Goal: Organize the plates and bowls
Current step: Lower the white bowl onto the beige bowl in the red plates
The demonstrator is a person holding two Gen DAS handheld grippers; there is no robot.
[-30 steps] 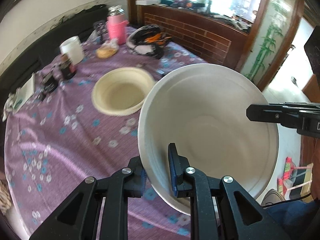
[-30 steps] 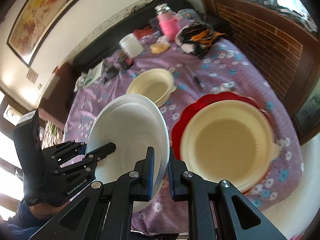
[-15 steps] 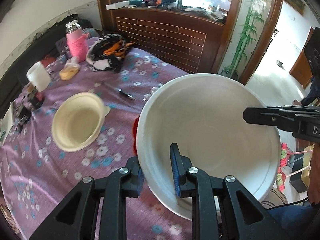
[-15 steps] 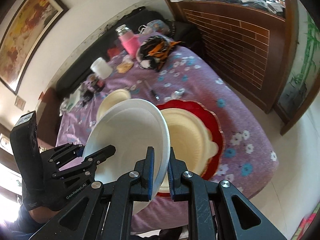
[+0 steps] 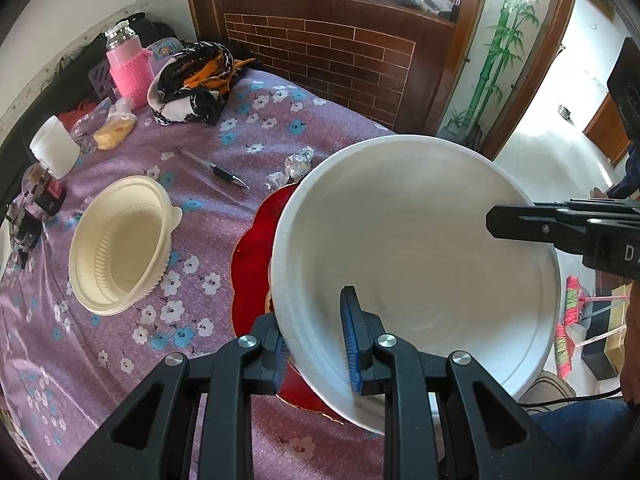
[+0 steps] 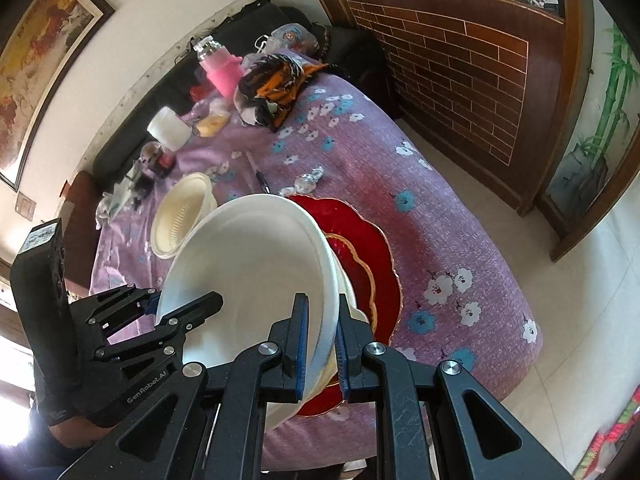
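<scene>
Overhead, the white bowl (image 5: 420, 264) hangs tilted above the red plate (image 5: 252, 248), covering most of it; only the plate's scalloped left edge shows in the left wrist view. The left gripper (image 5: 316, 344) clamps the bowl's near rim, one blue pad inside, the other half hidden behind the wall. The right gripper (image 6: 322, 344) pinches the opposite rim, jaws nearly closed on it. Under the bowl a cream dish (image 6: 352, 300) peeks out, mostly concealed. A second cream bowl (image 5: 120, 244) sits apart on the purple tablecloth (image 5: 224, 216). A person's sleeve is cut off at the frame edge.
</scene>
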